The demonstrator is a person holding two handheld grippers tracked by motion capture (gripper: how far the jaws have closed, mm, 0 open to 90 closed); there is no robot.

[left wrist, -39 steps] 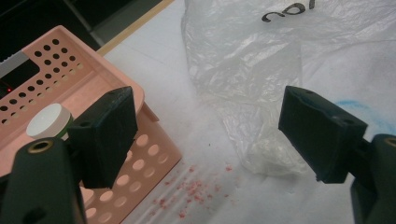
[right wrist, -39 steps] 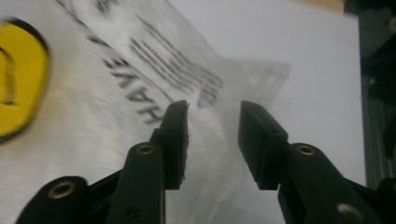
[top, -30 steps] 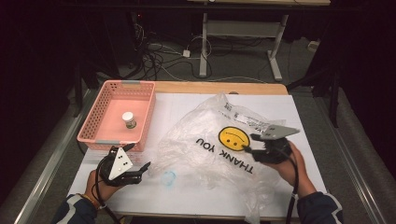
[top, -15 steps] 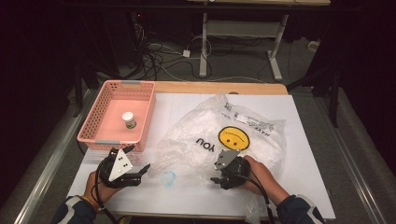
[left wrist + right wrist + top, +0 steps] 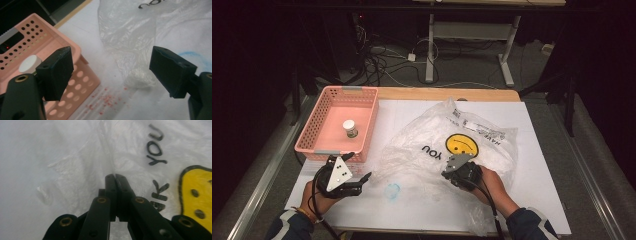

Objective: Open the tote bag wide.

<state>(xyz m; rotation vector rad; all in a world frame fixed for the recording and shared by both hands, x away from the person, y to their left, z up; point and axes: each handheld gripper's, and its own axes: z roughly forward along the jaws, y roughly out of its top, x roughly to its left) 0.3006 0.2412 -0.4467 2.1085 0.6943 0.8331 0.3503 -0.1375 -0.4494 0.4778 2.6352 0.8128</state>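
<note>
A crumpled clear plastic bag (image 5: 427, 145) with a yellow smiley and "THANK YOU" print lies across the white table. My right gripper (image 5: 444, 175) rests on the bag's near middle. In the right gripper view its jaws (image 5: 115, 176) have just been closing and now press together on a raised fold of the bag (image 5: 75, 165). My left gripper (image 5: 358, 167) stands open near the front left, beside the pink basket's near corner (image 5: 312, 145). Nothing is between its pads (image 5: 112, 72), and an edge of the bag (image 5: 130, 32) lies ahead of them.
The pink perforated basket (image 5: 82, 55) holds a small white-capped bottle (image 5: 349, 128). A blue smudge (image 5: 392, 190) and red specks (image 5: 105, 100) mark the white sheet. The table's front edge runs just under both hands. Desk legs and cables lie beyond the far edge.
My right gripper moved left from the bag's right side to its near middle, sank onto it, and its jaws closed on a fold. The left gripper stayed put.
</note>
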